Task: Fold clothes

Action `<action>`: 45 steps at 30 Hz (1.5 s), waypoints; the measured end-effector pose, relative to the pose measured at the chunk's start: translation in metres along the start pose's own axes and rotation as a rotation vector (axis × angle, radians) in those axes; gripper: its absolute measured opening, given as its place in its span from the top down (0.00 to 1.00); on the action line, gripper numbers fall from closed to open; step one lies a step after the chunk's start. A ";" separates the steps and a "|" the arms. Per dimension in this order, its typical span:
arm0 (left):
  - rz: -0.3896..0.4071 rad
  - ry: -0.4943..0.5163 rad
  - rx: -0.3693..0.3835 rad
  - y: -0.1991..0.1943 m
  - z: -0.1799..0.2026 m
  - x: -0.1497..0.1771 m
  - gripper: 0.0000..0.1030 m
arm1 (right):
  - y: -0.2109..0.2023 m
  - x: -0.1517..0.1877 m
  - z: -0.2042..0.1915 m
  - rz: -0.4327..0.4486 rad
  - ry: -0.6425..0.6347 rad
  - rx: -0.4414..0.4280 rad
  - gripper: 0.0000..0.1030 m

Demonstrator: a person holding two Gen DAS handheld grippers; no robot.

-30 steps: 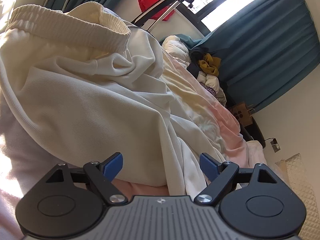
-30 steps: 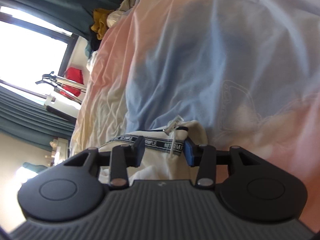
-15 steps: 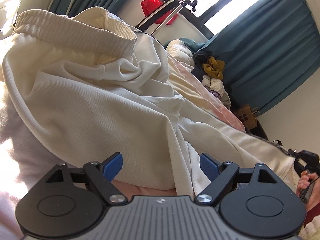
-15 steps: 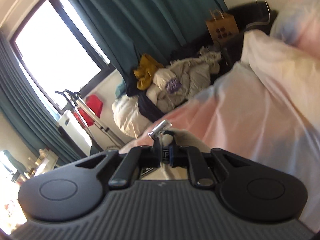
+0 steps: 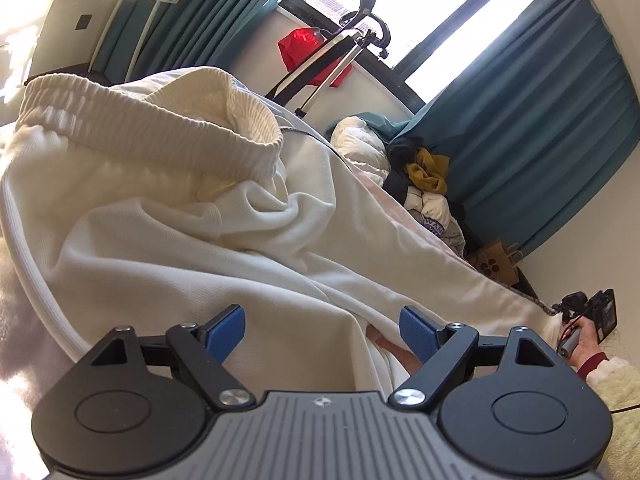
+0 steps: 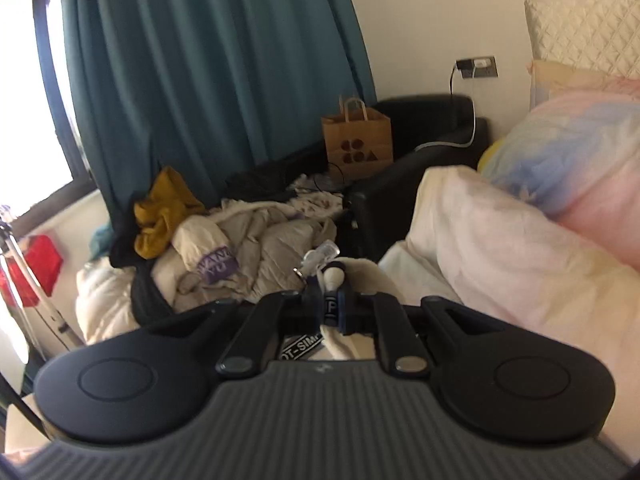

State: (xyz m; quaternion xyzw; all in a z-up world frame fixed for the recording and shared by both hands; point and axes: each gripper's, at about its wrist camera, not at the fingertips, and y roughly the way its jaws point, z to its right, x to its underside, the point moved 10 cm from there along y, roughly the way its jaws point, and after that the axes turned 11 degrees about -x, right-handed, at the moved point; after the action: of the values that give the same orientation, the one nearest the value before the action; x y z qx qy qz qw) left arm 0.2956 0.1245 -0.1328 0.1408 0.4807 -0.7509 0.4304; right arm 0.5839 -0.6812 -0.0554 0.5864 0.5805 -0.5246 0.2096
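Beside the bed (image 6: 480, 240), right tool (image 6: 329, 305) clamps trousers (image 6: 334, 278).

Trousers (image 5: 200, 240) on bed (image 6: 500, 280), apparently.

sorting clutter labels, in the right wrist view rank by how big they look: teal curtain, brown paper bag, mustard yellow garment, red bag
1. teal curtain, by far largest
2. mustard yellow garment and brown paper bag: look alike, unranked
3. red bag, smallest, though partly cut off
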 end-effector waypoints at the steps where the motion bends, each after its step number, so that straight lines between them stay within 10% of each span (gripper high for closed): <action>1: -0.001 -0.002 -0.007 0.004 -0.002 -0.002 0.16 | 0.014 0.021 0.008 -0.027 -0.004 0.012 0.89; 9: -0.033 -0.020 -0.030 0.029 -0.014 -0.008 0.16 | 0.040 0.118 0.045 -0.157 0.060 0.009 0.82; 19: -0.026 0.059 -0.054 0.012 -0.007 0.005 0.16 | -0.120 0.130 0.032 -0.224 0.059 -0.108 0.62; 27: -0.032 0.087 -0.020 -0.028 0.008 0.020 0.14 | -0.285 0.224 0.032 -0.461 0.133 -0.285 0.32; 36: 0.030 0.090 0.008 -0.072 0.018 0.026 0.07 | -0.329 0.319 0.034 -0.676 0.118 -0.339 0.31; 40: 0.057 0.055 -0.047 -0.074 0.003 0.020 0.05 | -0.325 0.321 0.032 -0.629 0.183 -0.356 0.41; 45: 0.033 -0.011 -0.063 -0.066 -0.009 0.018 0.05 | -0.328 0.305 0.018 -0.587 0.192 -0.397 0.88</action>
State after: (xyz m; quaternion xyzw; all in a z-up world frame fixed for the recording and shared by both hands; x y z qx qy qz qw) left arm 0.2322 0.1338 -0.1087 0.1311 0.4995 -0.7288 0.4496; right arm 0.2136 -0.4781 -0.2045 0.3893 0.8316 -0.3821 0.1046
